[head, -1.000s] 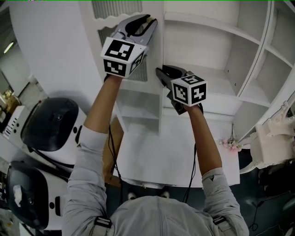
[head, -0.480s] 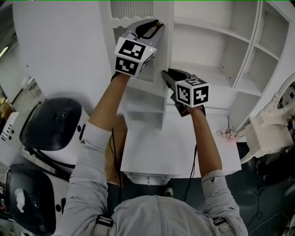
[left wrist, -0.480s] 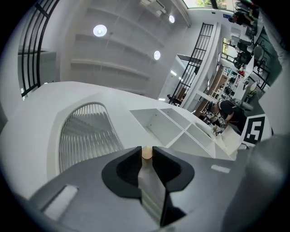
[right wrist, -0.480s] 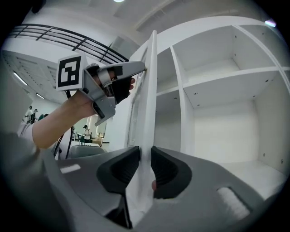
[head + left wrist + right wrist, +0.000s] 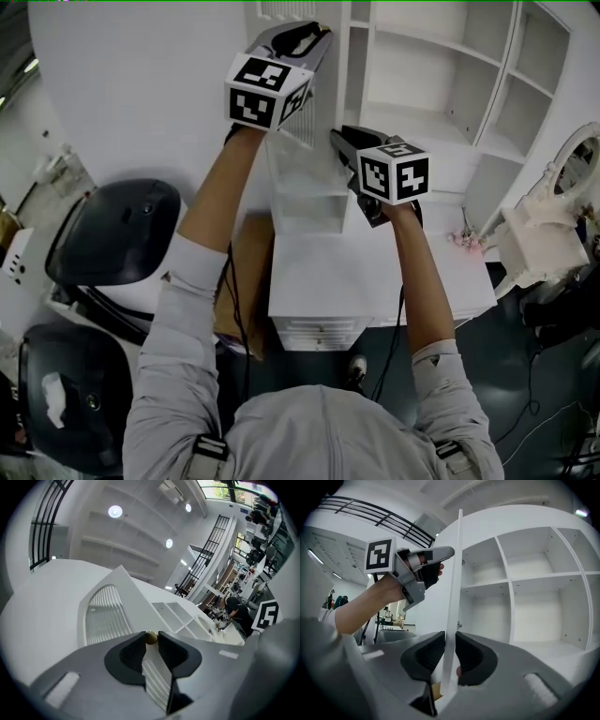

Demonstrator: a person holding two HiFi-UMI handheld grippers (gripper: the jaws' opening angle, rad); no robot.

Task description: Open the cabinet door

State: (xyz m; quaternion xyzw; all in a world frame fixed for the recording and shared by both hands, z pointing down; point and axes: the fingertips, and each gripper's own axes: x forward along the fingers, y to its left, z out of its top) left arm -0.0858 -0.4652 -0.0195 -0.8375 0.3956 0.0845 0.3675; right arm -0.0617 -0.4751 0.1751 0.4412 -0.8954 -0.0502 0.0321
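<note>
White door [image 5: 454,573]: open; brass knob [image 5: 151,637] on front
Left gripper [image 5: 302,39]: pinches knob; jaws just widened
Right gripper [image 5: 450,651]: clamps door edge below knob; just narrowed

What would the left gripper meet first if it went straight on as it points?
The gold knob, already between the left gripper's claw tips, which just opened slightly; behind it, the cabinet door.

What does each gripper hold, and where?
Left gripper, jaws just opening: the brass knob of the cabinet door. Right gripper, jaws just closing: that door's outer edge.
</note>
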